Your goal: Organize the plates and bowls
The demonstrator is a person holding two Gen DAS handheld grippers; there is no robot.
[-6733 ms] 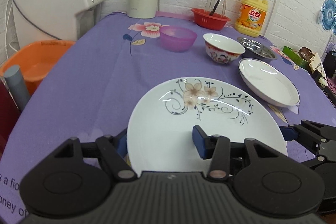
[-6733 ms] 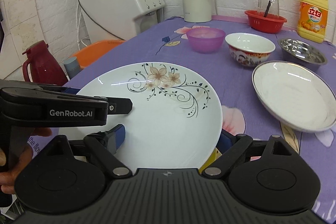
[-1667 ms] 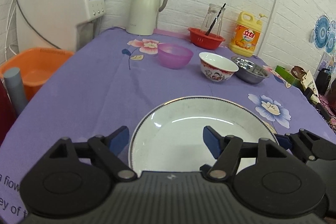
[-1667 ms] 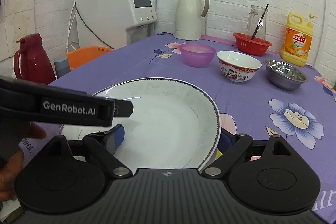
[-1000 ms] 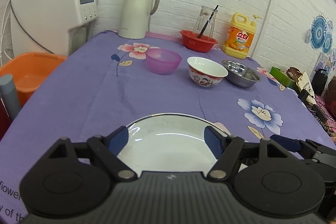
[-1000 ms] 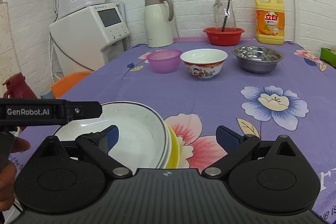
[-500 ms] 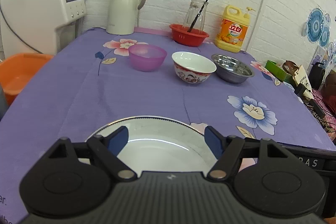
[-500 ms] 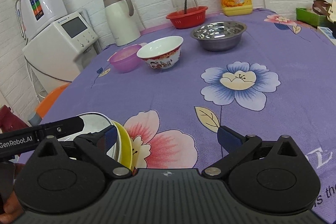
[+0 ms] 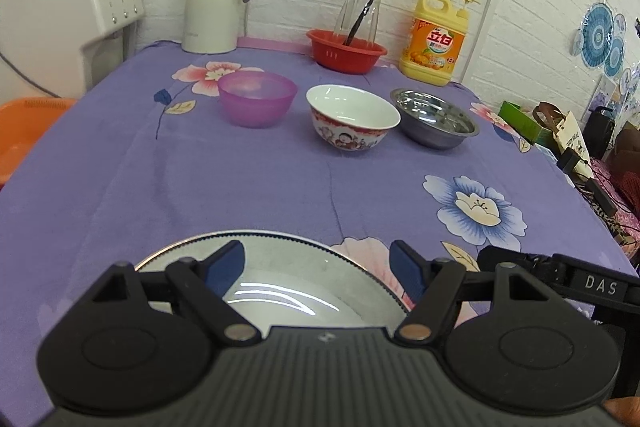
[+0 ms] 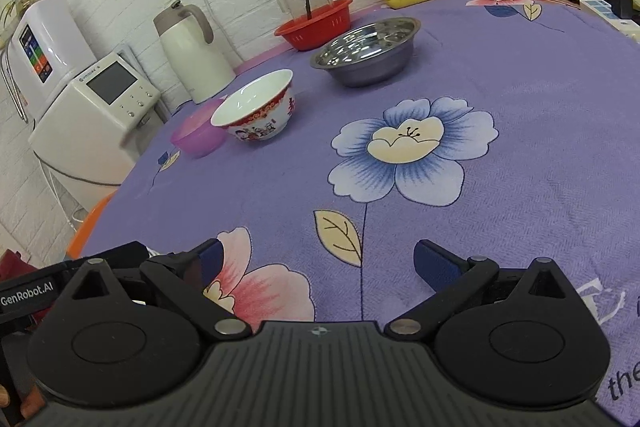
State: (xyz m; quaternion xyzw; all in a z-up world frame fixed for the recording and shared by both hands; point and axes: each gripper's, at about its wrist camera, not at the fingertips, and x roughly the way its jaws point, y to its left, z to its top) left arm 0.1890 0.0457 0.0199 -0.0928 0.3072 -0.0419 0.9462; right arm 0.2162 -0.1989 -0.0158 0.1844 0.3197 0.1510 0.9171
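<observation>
Nearest you on the purple tablecloth [image 9: 120, 183] the plate [image 9: 280, 291] sits under your open, empty left gripper [image 9: 316, 267], right gripper [image 10: 320, 263] likewise open, while beyond it the pink bowl [image 9: 258, 99], china bowl [image 9: 352, 123] and steel bowl [image 9: 434, 119] wait unstacked.

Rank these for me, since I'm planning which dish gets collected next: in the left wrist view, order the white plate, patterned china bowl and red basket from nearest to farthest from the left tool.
1. White plate, right beneath the left tool.
2. Patterned china bowl, mid-table, straight ahead.
3. Red basket, at the far edge near the wall.
</observation>
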